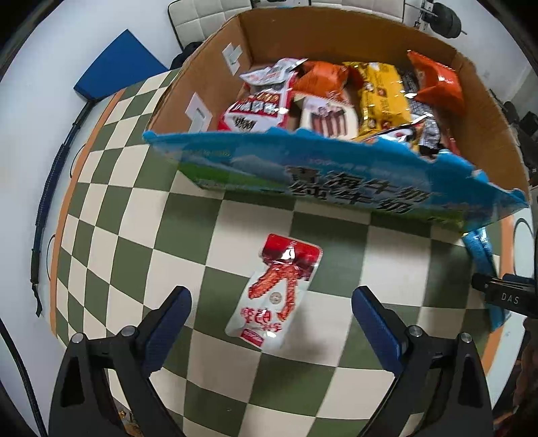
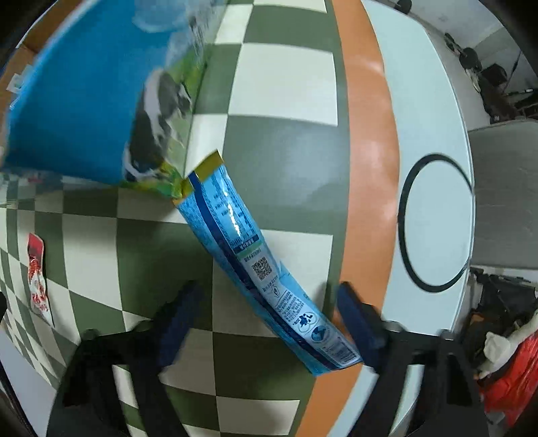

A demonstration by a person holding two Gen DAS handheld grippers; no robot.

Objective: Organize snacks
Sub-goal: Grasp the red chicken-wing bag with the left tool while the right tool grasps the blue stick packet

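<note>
A red-and-white snack packet (image 1: 274,294) lies flat on the checkered tablecloth (image 1: 161,218), just ahead of and between the fingers of my left gripper (image 1: 270,295), which is open and empty. Behind it stands an open cardboard box (image 1: 336,174) with blue milk print, holding several snack bags (image 1: 336,97). In the right wrist view my right gripper (image 2: 269,295) is open; the box's torn blue side flap (image 2: 265,272) hangs between its fingers, close to the right finger (image 2: 356,316). The box wall (image 2: 84,101) fills the upper left. The packet also shows at the far left (image 2: 37,275).
The round table has an orange band (image 2: 370,151) and a white rim with black rings (image 2: 437,222). A blue pad (image 1: 117,64) and white chairs (image 1: 208,16) stand beyond the table. Clutter lies on the floor at the right (image 2: 504,353).
</note>
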